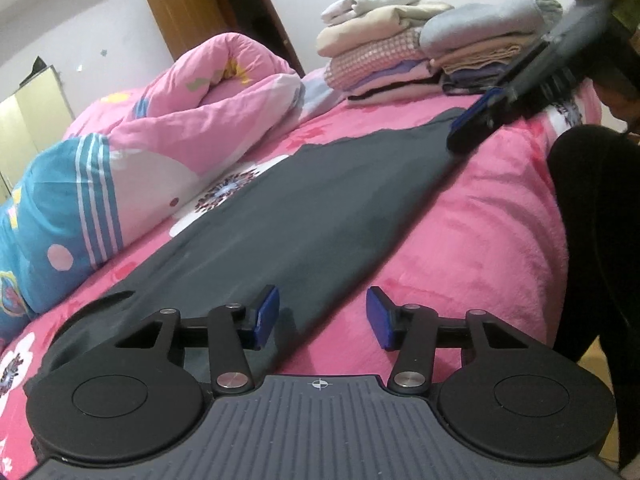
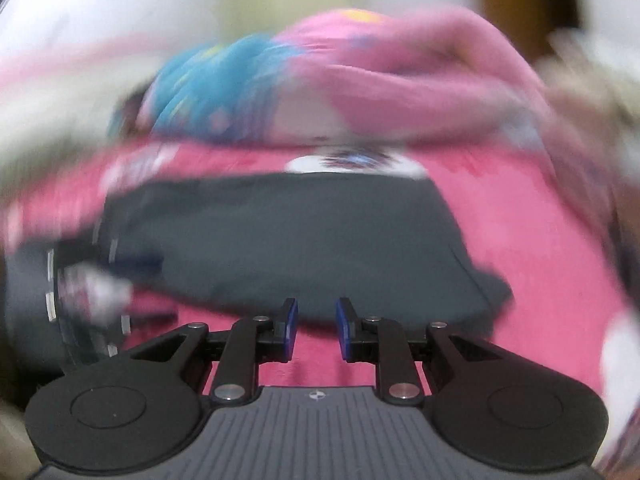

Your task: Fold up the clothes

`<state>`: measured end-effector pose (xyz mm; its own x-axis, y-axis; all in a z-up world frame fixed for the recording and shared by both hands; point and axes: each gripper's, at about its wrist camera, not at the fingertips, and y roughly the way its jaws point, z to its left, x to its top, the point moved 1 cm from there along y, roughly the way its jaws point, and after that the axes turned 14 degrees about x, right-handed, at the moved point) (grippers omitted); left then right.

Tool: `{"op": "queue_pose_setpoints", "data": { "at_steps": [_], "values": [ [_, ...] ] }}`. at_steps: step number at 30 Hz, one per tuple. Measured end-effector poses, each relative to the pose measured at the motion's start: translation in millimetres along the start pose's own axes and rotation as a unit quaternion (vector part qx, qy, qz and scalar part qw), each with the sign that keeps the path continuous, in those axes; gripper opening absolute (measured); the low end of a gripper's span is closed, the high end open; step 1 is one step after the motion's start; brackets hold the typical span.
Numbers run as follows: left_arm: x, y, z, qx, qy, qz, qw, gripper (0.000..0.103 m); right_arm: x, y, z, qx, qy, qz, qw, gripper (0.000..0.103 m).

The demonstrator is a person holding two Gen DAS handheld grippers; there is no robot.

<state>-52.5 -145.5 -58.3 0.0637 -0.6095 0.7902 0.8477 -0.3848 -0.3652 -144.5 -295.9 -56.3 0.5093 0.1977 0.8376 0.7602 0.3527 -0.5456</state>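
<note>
A dark grey garment [image 1: 304, 216] lies flat on the pink bedspread [image 1: 488, 232], stretched from near me toward the far end. My left gripper [image 1: 322, 316] hovers open over the garment's near end, nothing between its blue pads. In the left wrist view the right gripper [image 1: 476, 120] is seen at the garment's far corner. The right wrist view is motion-blurred: the same dark grey garment [image 2: 288, 240] lies ahead, and my right gripper [image 2: 317, 328] is open with a narrow gap, holding nothing, just short of the cloth's edge.
A bunched pink and blue quilt [image 1: 132, 152] lies along the left of the bed. Two stacks of folded clothes [image 1: 424, 44] stand at the far end. A person's dark-clothed leg [image 1: 592, 216] is by the bed's right edge. A wooden door [image 1: 208, 8] is behind.
</note>
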Motion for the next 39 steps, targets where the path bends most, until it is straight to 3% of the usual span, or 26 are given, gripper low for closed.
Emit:
{"op": "queue_pose_setpoints", "data": {
  "at_steps": [1, 3, 5, 8, 12, 15, 18, 19, 20, 23, 26, 29, 32, 36, 38, 39],
  "values": [
    [0.5, 0.8, 0.7, 0.001, -0.002, -0.001, 1.0000, 0.049, 0.6, 5.9, 12.3, 0.000, -0.049, 0.012, 0.999, 0.023],
    [0.7, 3.3, 3.1, 0.003, -0.014, 0.001, 0.9999, 0.039, 1.1, 17.9, 36.9, 0.002, -0.146, 0.036, 0.989, 0.023],
    [0.7, 6.7, 7.9, 0.002, -0.033, 0.007, 0.9994, 0.021, -0.4, 28.0, 58.5, 0.001, -0.233, 0.057, 0.971, 0.033],
    [0.8, 13.6, 20.7, -0.009, -0.076, 0.020, 0.9969, 0.010, -6.4, 38.6, 80.9, -0.005, -0.328, 0.079, 0.941, 0.042],
    [1.1, 21.4, 39.6, -0.040, -0.134, 0.037, 0.9895, 0.005, -5.9, 51.1, 91.0, -0.027, -0.384, 0.090, 0.919, 0.042],
    [1.6, 29.2, 53.5, -0.067, -0.172, 0.053, 0.9814, 0.004, -3.1, 62.8, 89.9, -0.041, -0.405, 0.100, 0.908, 0.042],
    [2.0, 35.3, 63.7, -0.090, -0.195, 0.063, 0.9746, 0.003, 1.9, 71.2, 80.4, -0.037, -0.404, 0.122, 0.906, 0.032],
    [2.1, 36.8, 66.4, -0.097, -0.201, 0.065, 0.9727, 0.003, 7.7, 72.6, 74.2, -0.028, -0.385, 0.125, 0.914, 0.017],
    [2.2, 38.3, 69.1, -0.104, -0.206, 0.067, 0.9707, 0.003, 14.6, 73.6, 67.3, -0.017, -0.361, 0.126, 0.924, 0.010],
    [2.4, 42.9, 77.1, -0.124, -0.223, 0.073, 0.9643, 0.005, 39.6, 73.4, 35.9, 0.036, -0.262, 0.124, 0.956, 0.007],
    [2.7, 47.5, 85.2, -0.144, -0.239, 0.079, 0.9571, 0.009, 62.8, 72.7, 4.4, 0.087, -0.179, 0.119, 0.973, 0.006],
    [3.4, 50.2, 87.7, -0.162, -0.237, 0.084, 0.9543, 0.022, 76.8, 82.5, -26.0, 0.139, -0.110, 0.128, 0.976, 0.006],
    [3.8, 54.8, 82.7, -0.162, -0.219, 0.089, 0.9580, 0.032, 85.8, 97.5, -54.7, 0.189, -0.038, 0.143, 0.971, 0.006],
    [4.1, 66.3, 78.3, -0.149, -0.205, 0.102, 0.9621, 0.028, 85.0, 116.3, -91.1, 0.238, 0.069, 0.160, 0.956, 0.007],
    [2.9, 75.9, 82.4, -0.146, -0.218, 0.119, 0.9577, 0.016, 83.9, 121.8, -107.1, 0.246, 0.118, 0.155, 0.949, 0.016],
    [2.2, 81.0, 85.6, -0.147, -0.229, 0.127, 0.9538, 0.014, 85.0, 121.9, -113.8, 0.244, 0.134, 0.147, 0.949, 0.020]
  ]
}}
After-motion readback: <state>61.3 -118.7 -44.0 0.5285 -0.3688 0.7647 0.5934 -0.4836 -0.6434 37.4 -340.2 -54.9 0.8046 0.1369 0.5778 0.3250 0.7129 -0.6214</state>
